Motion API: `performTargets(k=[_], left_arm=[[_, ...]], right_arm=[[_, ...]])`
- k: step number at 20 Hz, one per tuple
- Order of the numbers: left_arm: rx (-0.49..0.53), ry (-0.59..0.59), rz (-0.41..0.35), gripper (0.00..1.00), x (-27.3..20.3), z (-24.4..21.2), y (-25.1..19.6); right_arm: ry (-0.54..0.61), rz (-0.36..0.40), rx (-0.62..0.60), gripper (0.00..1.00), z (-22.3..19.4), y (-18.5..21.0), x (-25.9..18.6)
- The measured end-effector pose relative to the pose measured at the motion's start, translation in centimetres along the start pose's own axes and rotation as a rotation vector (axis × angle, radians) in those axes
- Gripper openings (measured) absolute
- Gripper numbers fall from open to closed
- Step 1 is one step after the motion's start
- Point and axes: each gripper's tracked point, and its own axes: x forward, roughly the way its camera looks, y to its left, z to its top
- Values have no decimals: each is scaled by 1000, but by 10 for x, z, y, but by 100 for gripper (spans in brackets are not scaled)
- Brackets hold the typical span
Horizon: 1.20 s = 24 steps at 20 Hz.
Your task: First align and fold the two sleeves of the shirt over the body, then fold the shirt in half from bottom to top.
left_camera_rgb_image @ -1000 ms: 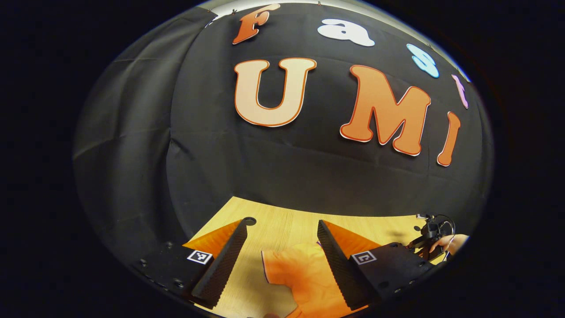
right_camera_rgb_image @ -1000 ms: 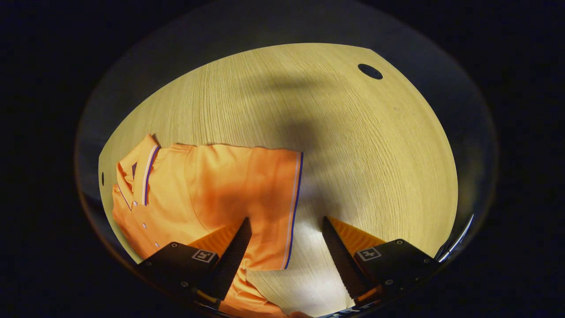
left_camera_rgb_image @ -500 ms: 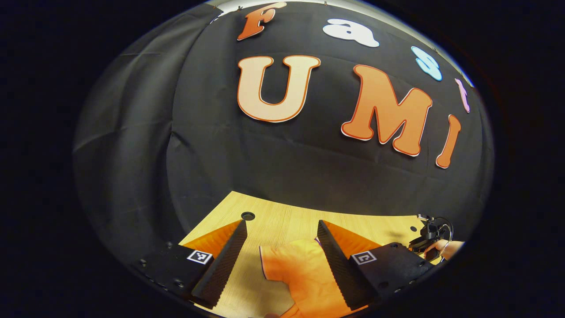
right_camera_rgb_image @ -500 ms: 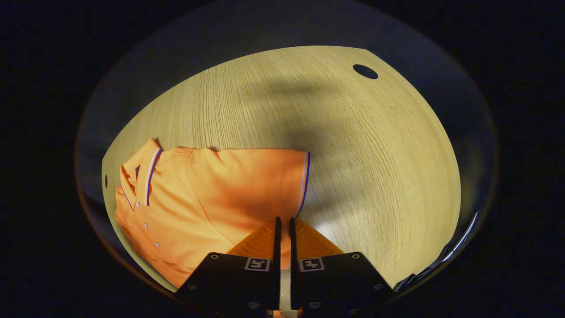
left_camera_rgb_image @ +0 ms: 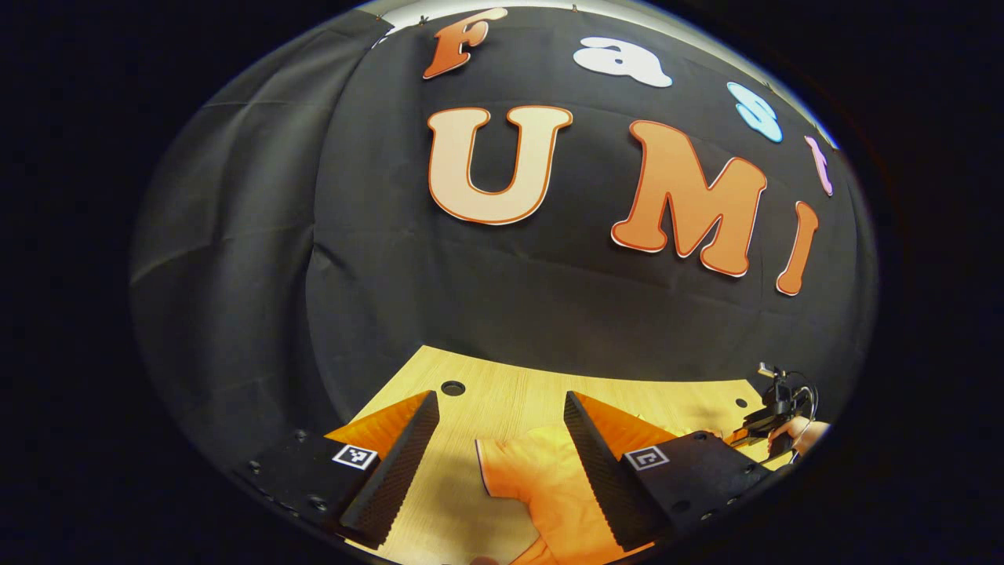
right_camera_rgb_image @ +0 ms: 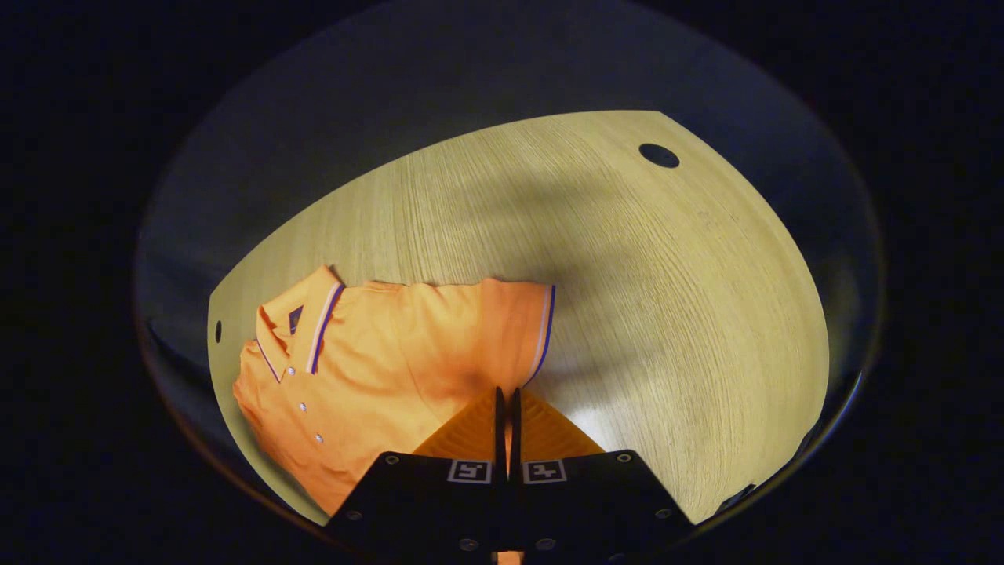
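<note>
A wooden table carries an orange shirt lying flat, collar toward the view's left, its striped sleeve toward the right. The right gripper is pinched closed on the sleeve's lower edge. The left gripper hangs wide apart above the other sleeve, gripping nothing.

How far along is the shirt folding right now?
Nothing looks folded yet. The right gripper is shut on the sleeve of the shirt. The left gripper hangs open over the other sleeve. Both sleeve folds and the bottom-to-top fold remain.
</note>
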Motion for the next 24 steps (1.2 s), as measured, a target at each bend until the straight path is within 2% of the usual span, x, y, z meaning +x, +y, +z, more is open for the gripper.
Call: performTargets(k=[5, 12, 19, 24], left_arm=[[-2, -2, -6, 98, -7, -1, 11], [2, -18, -19, 99, -26, -5, 35], [19, -19, -2, 98, -40, -6, 73], [17, -3, 21, 98, -42, -10, 100]], right_arm=[[-72, 38, -83, 0, 19, 36, -42], [-114, 117, -229, 0, 13, 122, -81], [-76, 159, -378, 1, -18, 193, -81], [-43, 174, -365, 2, -30, 215, -72]])
